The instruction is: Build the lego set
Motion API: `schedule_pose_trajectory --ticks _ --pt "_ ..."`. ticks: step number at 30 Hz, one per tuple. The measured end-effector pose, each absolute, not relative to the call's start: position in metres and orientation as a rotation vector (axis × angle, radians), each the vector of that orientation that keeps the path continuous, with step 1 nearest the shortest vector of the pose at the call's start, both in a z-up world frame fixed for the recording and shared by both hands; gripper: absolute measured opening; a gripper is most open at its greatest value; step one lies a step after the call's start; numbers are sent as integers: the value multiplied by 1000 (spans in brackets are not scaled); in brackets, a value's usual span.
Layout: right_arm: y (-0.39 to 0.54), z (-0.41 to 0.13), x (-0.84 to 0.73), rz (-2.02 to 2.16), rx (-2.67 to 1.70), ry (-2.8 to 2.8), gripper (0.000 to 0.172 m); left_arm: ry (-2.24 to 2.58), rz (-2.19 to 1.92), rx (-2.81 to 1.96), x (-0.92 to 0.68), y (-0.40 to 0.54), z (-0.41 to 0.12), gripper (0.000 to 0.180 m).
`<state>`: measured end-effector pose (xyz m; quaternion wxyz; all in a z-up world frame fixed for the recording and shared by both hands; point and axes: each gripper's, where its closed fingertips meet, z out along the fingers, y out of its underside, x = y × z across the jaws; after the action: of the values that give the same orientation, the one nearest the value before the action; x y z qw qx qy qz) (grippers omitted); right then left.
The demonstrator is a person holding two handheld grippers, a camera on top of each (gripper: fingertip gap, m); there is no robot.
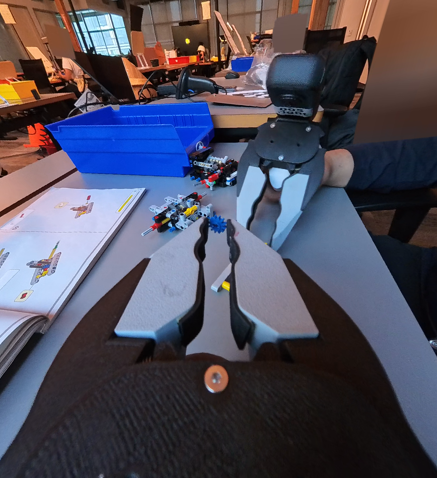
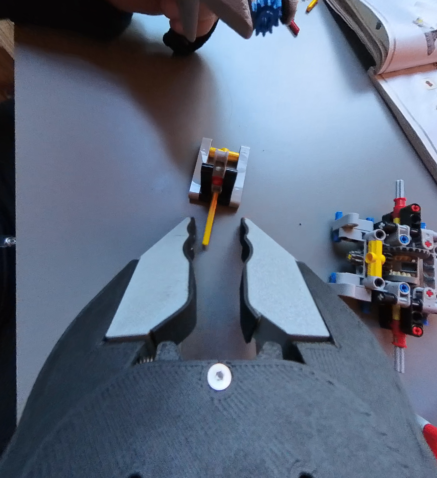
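**Blue gear pinched in one gripper, the other spread over a yellow axle**

Black ribbed plastic fills the foreground of both wrist views, the body of each hand-held tool, with grey fingers and wavy black pads running forward from it.

From where I stand, the left gripper point(image 1: 217, 223) has a small blue gear point(image 1: 217, 224) nipped right at its fingertips. The right wrist view bears this out: the gear sits between the two tips, off the grey table point(image 1: 341, 284). It hangs just beside a grey, black and yellow brick assembly point(image 1: 180, 212) that lies on the table.

The right gripper point(image 2: 217, 232) stands with its fingers spread and nothing in them. It points down at the table near the person's edge. A thin yellow axle point(image 2: 209, 222) reaches in between its tips, closer to its left pad, and I see no pad pressing on it. That axle sticks out of a little grey frame point(image 2: 218, 173) with black pieces in it, lying flat just ahead of the fingers.

Farther back are a second brick assembly point(image 1: 213, 170) against a blue bin point(image 1: 134, 139), and an open instruction booklet point(image 1: 57, 232) to the left. A dark sleeve point(image 1: 403, 160) rests on the table's right edge.
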<state>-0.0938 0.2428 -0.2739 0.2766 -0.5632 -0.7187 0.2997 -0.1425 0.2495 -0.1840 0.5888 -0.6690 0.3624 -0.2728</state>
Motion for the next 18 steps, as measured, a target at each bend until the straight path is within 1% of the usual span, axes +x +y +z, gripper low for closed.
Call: schedule_pose_trajectory --ticks 1,5,18 --pt "243 -274 -94 805 -1512 -1932 26 848 -636 -1560 -142 249 -184 11" --pt "244 -275 -94 779 -1504 -1928 2 872 -639 -1572 -139 248 -187 11" --pt "247 -264 -95 752 -1418 -1874 0 859 -674 -1572 -138 247 -186 11"
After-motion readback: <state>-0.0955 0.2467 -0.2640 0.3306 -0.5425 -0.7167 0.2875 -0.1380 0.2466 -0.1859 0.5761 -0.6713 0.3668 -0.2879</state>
